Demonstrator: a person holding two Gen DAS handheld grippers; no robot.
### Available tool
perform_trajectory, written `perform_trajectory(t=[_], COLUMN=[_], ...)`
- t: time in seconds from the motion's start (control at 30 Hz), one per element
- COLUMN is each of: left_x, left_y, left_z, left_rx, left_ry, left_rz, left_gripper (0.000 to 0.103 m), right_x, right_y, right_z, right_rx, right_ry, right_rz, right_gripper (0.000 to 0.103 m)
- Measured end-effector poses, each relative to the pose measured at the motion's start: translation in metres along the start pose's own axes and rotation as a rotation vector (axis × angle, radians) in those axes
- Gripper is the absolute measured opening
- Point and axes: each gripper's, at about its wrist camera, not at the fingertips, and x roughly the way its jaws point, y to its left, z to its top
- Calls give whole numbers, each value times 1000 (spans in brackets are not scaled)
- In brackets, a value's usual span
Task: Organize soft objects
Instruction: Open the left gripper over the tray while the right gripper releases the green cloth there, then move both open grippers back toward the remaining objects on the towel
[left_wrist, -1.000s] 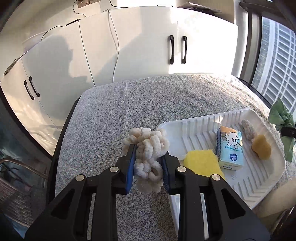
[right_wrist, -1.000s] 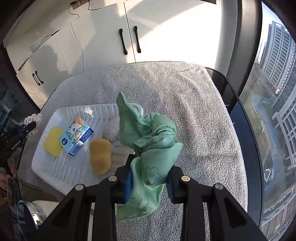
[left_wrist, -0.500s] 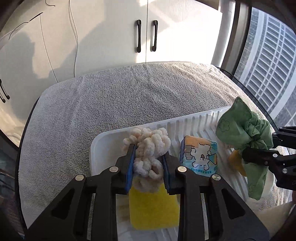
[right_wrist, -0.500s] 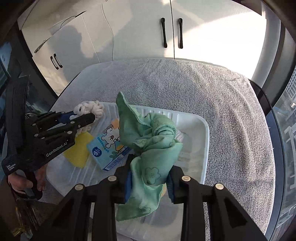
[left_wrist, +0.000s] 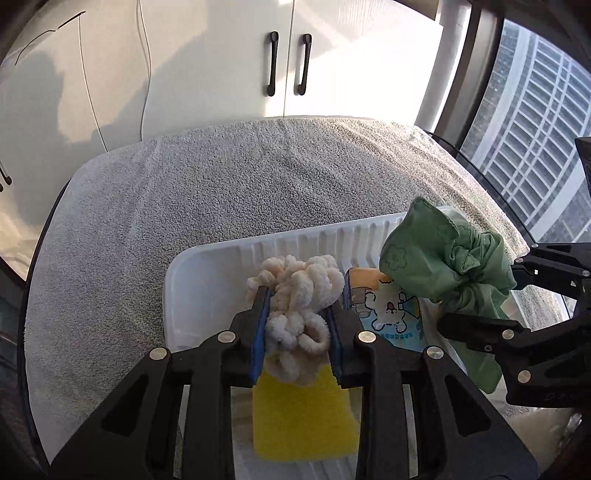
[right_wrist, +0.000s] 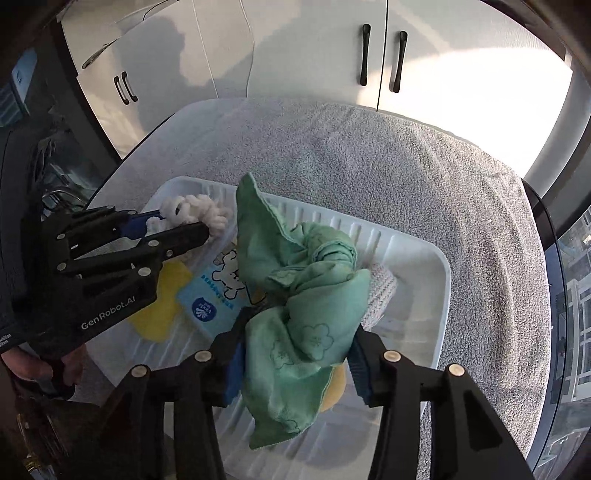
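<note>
Green cloth (right_wrist: 303, 291) pinched in right gripper (right_wrist: 297, 360), hiding tray (right_wrist: 439, 295) items; cream yarn (left_wrist: 299, 314) in left gripper's (left_wrist: 297, 334) clamp.

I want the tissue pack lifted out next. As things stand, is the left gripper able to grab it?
Probably not yet: the left gripper is shut on the cream chenille bundle. The tissue pack lies just beside it in the white tray, partly under the green cloth.

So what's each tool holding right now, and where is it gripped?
Left tool: cream chenille bundle, pinched mid-bundle. Right tool: green cloth, bunched middle.
</note>
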Motion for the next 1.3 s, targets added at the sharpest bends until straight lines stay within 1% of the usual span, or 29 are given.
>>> perform_trajectory(t=[0.07,0.1,0.17,0.2,0.23,0.3,0.33,0.43,0.5,0.6,0.7,0.73,0.83,0.9,1.1,1.17,1.23,1.3], left_x=[-2,-2,-3,-5,-7,-13,-16,-24,-29,-37,-43,-44,-53,-57,-71,-78,-85,-93], left_y=[0,0,1,1,2,2,1,-4,-8,-11,-11,-10,-3,2,22,30,36,41], left_z=[-1,-1,-1,-1,-2,-3,-3,-3,-4,-4,-6,-7,-12,-15,-34,-42,-51,-60], left_rx=[2,2,-5,-12,-18,-23,-24,-6,11,19,26,24,7,-3,-21,-38,-52,-64], left_ry=[1,6,14,9,0,-17,-25,-37,-49,-68,-73,-77,-101,-104,-106,-111,-121,-135], left_rz=[2,2,3,2,-2,-13,-14,1,16,26,32,40,60,76,145,161,169,182], left_gripper=[27,29,38,46,50,54,56,56,56,56,57,60,61,61,63,66,72,72], right_x=[-1,-2,-5,-6,-8,-12,-15,-22,-27,-35,-41,-43,-49,-52,-57,-61,-65,-68], right_y=[0,1,2,3,3,6,7,11,14,12,7,5,-5,-15,-50,-63,-77,-88], right_z=[-1,-1,-3,-4,-5,-8,-9,-13,-13,-15,-16,-17,-22,-29,-53,-63,-76,-88], right_rx=[-5,-13,-23,-26,-29,-41,-51,-77,-80,-66,-40,-27,34,85,215,253,292,329], right_ry=[2,0,-7,-9,-14,-26,-29,-48,-68,-89,-94,-103,-134,-146,-139,-142,-146,-143], right_rz=[2,5,11,17,24,27,23,1,-23,-27,-23,-24,-28,-28,-34,-44,-49,-48], right_gripper=[52,52,54,58,62,64,65,68,69,69,69,69,71,73,74,78,83,84])
